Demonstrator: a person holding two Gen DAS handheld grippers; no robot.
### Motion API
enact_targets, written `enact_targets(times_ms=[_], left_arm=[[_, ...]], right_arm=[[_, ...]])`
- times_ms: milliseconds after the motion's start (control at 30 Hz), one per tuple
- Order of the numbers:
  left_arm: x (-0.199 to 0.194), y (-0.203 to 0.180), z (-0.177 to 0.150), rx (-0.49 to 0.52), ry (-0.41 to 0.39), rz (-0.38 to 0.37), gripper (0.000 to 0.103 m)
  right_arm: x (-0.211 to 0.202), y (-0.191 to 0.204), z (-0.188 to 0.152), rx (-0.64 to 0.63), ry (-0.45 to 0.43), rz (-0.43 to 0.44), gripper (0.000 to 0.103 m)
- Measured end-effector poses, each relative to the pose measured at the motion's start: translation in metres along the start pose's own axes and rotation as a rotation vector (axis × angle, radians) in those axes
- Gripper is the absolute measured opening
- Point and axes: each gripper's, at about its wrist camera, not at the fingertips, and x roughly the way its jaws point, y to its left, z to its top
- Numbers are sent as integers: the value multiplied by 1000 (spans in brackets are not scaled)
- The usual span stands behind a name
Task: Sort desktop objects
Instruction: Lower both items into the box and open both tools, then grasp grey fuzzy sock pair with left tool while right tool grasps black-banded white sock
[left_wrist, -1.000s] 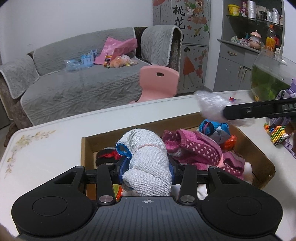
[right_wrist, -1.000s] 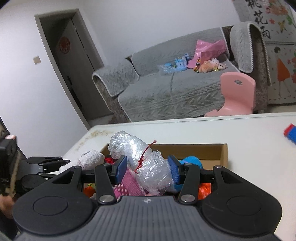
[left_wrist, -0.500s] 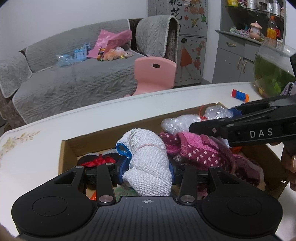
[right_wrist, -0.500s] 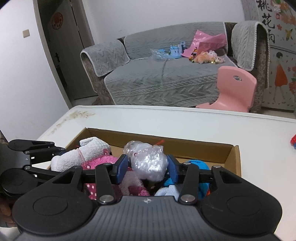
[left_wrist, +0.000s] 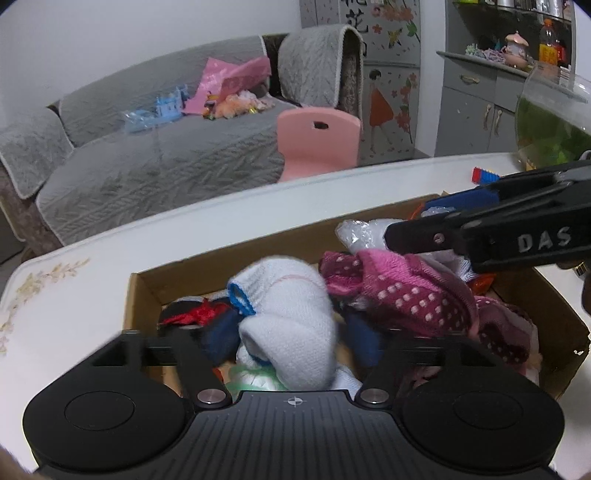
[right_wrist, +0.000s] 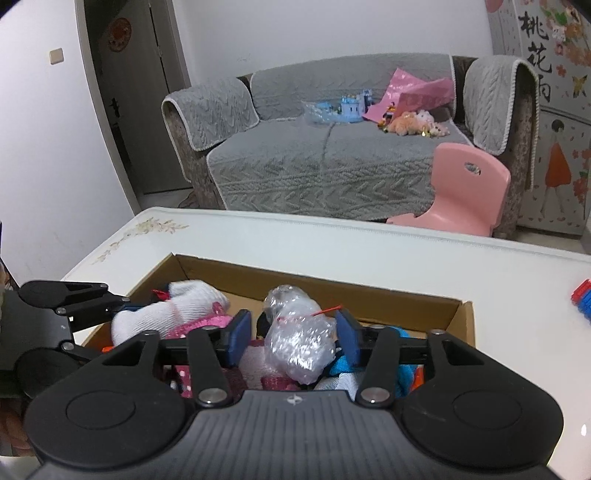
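Observation:
A cardboard box (left_wrist: 258, 251) on the white table holds a heap of socks and small things. My left gripper (left_wrist: 291, 332) hangs low over it, jaws opening wide. A rolled white sock (left_wrist: 291, 317) with a blue cuff lies between the pads, and neither pad touches it. My right gripper (right_wrist: 293, 332) is over the same box (right_wrist: 332, 291), jaws opening. A crinkled clear plastic bundle (right_wrist: 299, 339) with a red tie rests between its blue pads, with a gap on the left. The right gripper's fingers (left_wrist: 480, 236) cross a pink dotted sock (left_wrist: 399, 291).
A glass fish bowl (left_wrist: 550, 122) stands at the table's far right, with a blue and red toy brick (left_wrist: 484, 173) near it. Beyond the table are a pink child's chair (right_wrist: 465, 188) and a grey sofa (right_wrist: 325, 166) with toys on it.
Both grippers came down into the box. The left jaws spread off the white sock, which now sits in the box. The right jaws have widened off the plastic bundle.

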Motion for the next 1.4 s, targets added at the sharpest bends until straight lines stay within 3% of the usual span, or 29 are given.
enact_targets(times_ms=[333,400,433,467,733,800,933,1167,1400], left_arm=[[-55,8,-14,4,-66,-2,90],[-75,13,-20,6,-94,2,98],[-86,15,-26,10,-111,6,99],[-94,16,-32,13,-124,6,103],[-136,5,-89,41,-135,-45,103],[-137,-1,-102,59,-118,-83,103],[-127,-11,-120,78,-68,-89,103],[-109,-15,-128,14,-18,-115,103],[-87,-8,-127,-120,31,-138,103]], right_arm=[[-46,7,0,-1,-94,6,59],[-62,7,-4,6,-122,15,66],[-73,9,-9,6,-143,23,75],[-85,11,-15,1,-161,30,77],[-137,35,-88,-17,-183,56,79],[-136,45,-106,-43,-154,55,79],[-123,59,-133,-116,-80,43,79],[-103,53,-145,-97,-39,1,79],[-91,57,-148,-135,-11,-27,75]])
